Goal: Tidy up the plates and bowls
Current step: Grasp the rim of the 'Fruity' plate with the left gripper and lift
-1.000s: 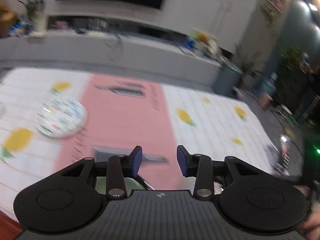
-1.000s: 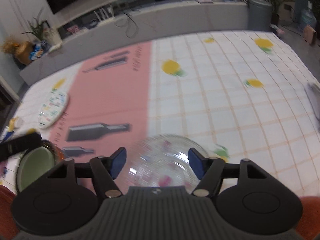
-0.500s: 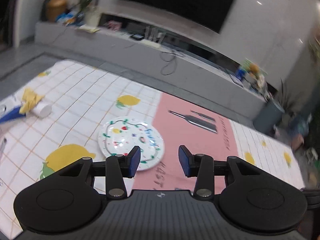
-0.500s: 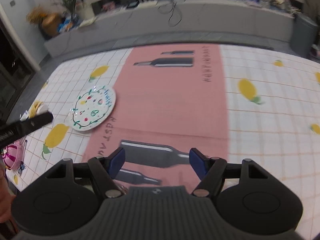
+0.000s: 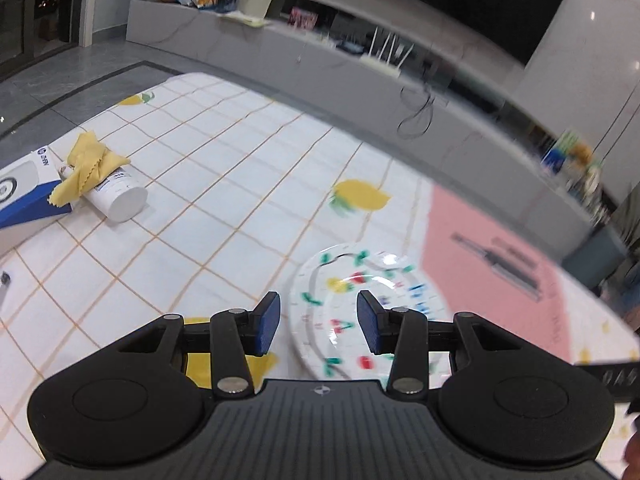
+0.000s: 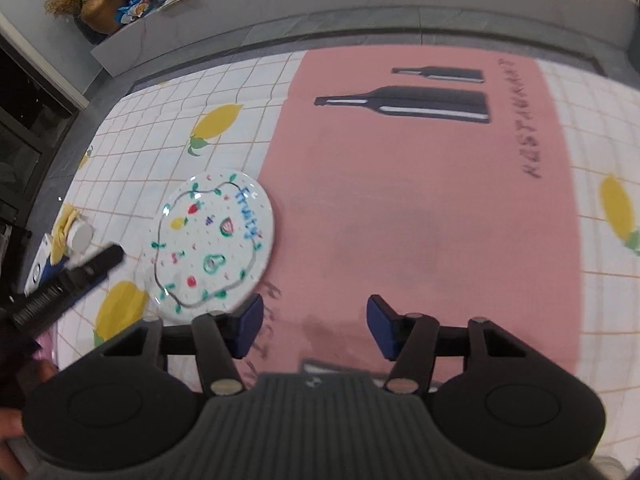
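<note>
On the lemon-print cloth (image 6: 168, 128) beside its pink strip lies the plate (image 6: 212, 240); the left tool (image 5: 318, 322) hovers over it, jaws apart, empty, while the right tool (image 6: 314, 326), just narrowing, holds nothing

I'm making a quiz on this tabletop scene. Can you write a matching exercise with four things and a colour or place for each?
Things:
1. plate
2. cloth
3. white tube
4. left gripper

Descriptions:
A. yellow, draped over the tube
B. lying on its side on the white checked area
C. fruit drawings, straddling the pink strip's edge
D. blue fingers apart, plate seen between them

Pairs: 1-C, 2-A, 3-B, 4-D
</note>
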Motion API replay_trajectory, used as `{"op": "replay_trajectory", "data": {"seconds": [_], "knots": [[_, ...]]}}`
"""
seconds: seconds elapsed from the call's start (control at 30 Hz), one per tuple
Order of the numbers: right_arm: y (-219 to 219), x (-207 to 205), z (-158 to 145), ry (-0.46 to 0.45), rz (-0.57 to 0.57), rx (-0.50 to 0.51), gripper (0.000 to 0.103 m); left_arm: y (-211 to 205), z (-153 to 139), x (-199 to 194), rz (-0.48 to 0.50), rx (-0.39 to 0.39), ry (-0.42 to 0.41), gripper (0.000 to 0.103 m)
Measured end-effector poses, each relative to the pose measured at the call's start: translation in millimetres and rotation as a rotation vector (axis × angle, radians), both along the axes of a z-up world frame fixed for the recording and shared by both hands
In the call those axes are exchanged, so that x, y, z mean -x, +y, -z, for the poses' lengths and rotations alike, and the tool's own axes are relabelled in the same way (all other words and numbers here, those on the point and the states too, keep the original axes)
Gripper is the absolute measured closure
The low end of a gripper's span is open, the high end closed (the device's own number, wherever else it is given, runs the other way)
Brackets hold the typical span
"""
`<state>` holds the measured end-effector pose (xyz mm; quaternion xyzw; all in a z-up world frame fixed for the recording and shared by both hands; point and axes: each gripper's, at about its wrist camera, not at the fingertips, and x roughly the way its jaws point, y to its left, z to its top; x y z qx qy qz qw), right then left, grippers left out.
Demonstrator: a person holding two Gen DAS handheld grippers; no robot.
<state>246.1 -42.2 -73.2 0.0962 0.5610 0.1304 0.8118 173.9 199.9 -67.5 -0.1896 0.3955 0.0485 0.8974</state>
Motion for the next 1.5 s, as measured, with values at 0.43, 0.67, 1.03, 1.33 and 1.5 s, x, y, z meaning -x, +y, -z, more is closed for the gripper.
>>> {"op": "replay_trajectory", "data": {"seconds": [0.43,0.67,1.03,1.33,1.5], "knots": [[21,-45,29,-0.016,-0.061,-0.033,0.077,10,25,-22,0.093,-0.009,0.107,0.071],[26,-53,38,-0.016,-0.047,-0.067,0.076,16,31,-23,0.055,0.043,0.130,0.078],[39,-50,41,-0.028,-0.039,-0.075,0.090,11,34,-24,0.059,0.072,0.127,0.086],[37,-47,38,-0.015,-0.007,-0.059,0.090,6,29,-23,0.080,0.049,0.127,0.086],[26,-38,31,0.001,0.033,-0.076,0.090,-1,21,-18,0.079,0.049,0.082,0.086]]}}
